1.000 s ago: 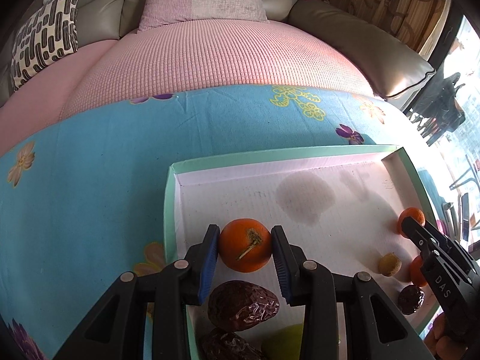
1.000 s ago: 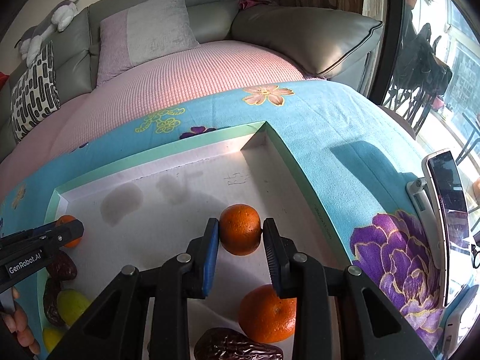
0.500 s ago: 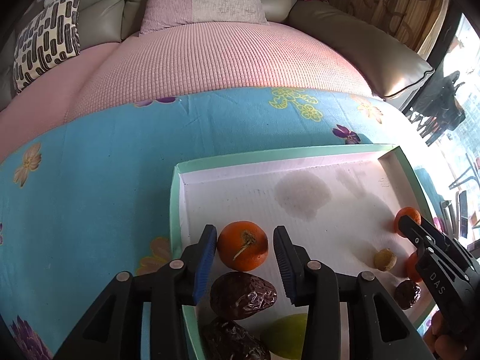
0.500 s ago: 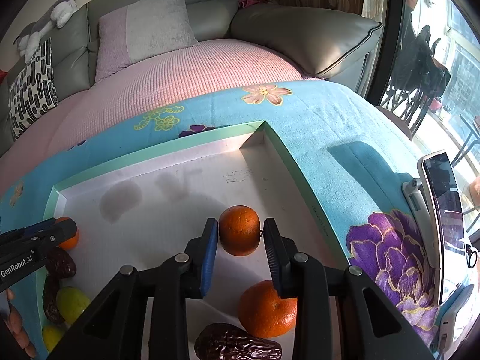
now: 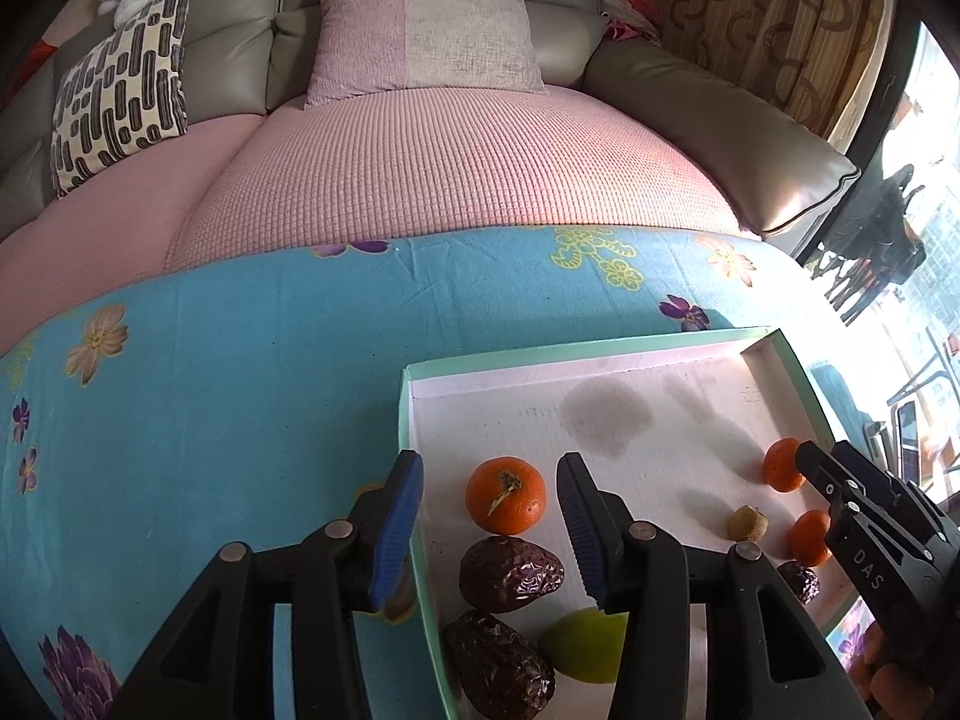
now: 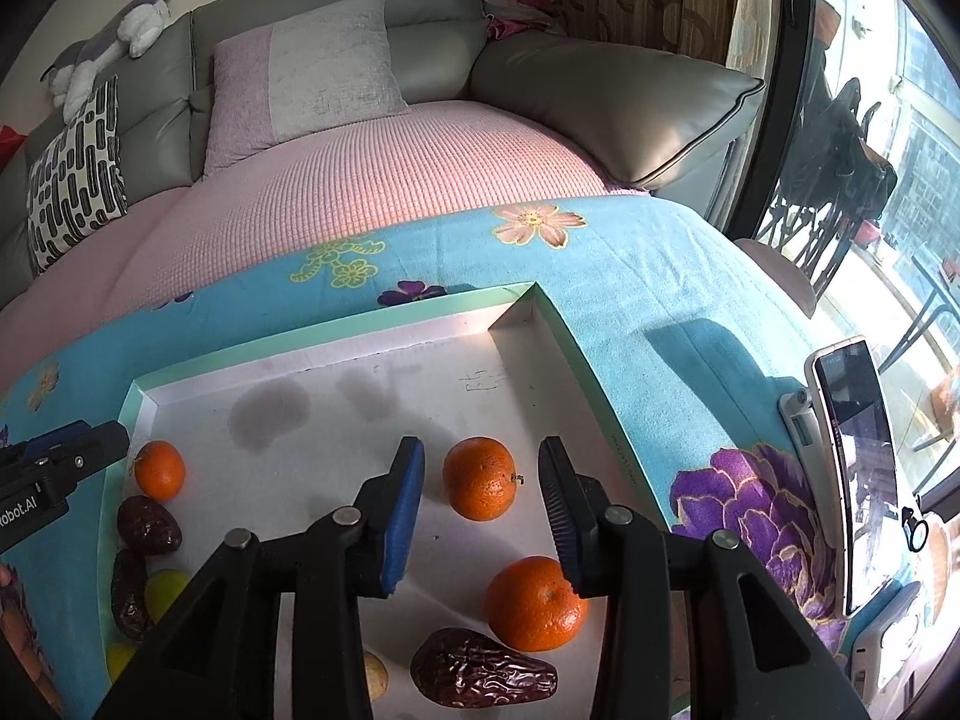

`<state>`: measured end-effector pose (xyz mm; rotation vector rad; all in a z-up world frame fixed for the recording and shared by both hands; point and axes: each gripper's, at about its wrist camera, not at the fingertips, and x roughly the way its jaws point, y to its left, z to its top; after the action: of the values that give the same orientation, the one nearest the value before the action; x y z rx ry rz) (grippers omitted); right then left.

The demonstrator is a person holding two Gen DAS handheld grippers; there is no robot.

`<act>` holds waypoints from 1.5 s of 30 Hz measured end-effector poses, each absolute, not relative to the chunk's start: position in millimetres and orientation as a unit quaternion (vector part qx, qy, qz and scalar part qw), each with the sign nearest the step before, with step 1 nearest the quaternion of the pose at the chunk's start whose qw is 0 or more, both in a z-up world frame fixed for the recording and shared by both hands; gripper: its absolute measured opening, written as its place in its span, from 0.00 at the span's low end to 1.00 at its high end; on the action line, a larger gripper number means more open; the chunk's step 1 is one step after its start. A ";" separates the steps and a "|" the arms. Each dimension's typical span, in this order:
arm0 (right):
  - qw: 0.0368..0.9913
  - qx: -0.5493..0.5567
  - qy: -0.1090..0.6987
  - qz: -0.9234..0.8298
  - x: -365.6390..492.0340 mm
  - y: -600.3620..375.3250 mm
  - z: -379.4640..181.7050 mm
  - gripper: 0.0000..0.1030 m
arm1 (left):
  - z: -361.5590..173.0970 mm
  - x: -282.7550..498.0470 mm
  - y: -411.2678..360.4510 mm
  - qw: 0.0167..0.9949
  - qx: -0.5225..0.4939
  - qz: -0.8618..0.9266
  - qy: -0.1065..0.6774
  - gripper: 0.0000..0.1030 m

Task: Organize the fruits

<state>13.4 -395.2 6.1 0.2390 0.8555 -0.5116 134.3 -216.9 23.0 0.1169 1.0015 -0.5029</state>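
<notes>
A shallow white tray with a green rim [image 5: 414, 420] [image 6: 564, 330] lies on a blue flowered cloth. My left gripper [image 5: 489, 495] is open around an orange [image 5: 506, 494] that rests on the tray floor at its left end, touching neither pad. Two dark dates [image 5: 510, 573] and a green fruit [image 5: 585, 645] lie just behind it. My right gripper [image 6: 480, 483] is open too, with another orange [image 6: 480, 486] loose between its pads. A second orange [image 6: 534, 603] and a date [image 6: 480, 675] lie nearer the right camera.
A small brown nut [image 5: 747, 523] lies mid-tray. A phone on a stand [image 6: 852, 480] stands right of the tray. A pink-covered sofa [image 5: 450, 168] with cushions [image 5: 420, 24] lies beyond the cloth. A window with railings [image 6: 900, 180] is on the right.
Both grippers went from shut on an orange to open. Each orange now rests on the tray floor, and both grippers have drawn back a little.
</notes>
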 end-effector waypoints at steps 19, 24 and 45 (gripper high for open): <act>0.879 0.092 0.416 -0.213 21.8 -379.2 1.3 0.93 | 7.0 147.2 -159.6 0.875 0.026 -0.127 0.466 1.00; 0.888 0.093 0.399 -0.209 20.1 -374.4 6.1 0.93 | 4.1 143.1 -149.7 0.881 0.026 -0.116 0.458 1.00; 0.888 0.077 0.415 -0.180 17.4 -333.4 12.2 0.94 | -10.0 109.9 -111.0 0.887 0.066 -0.047 0.455 1.00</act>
<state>17.4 -333.4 12.2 0.1609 0.8624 -0.3747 109.9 -111.0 -10.0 0.1363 0.9459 -0.0985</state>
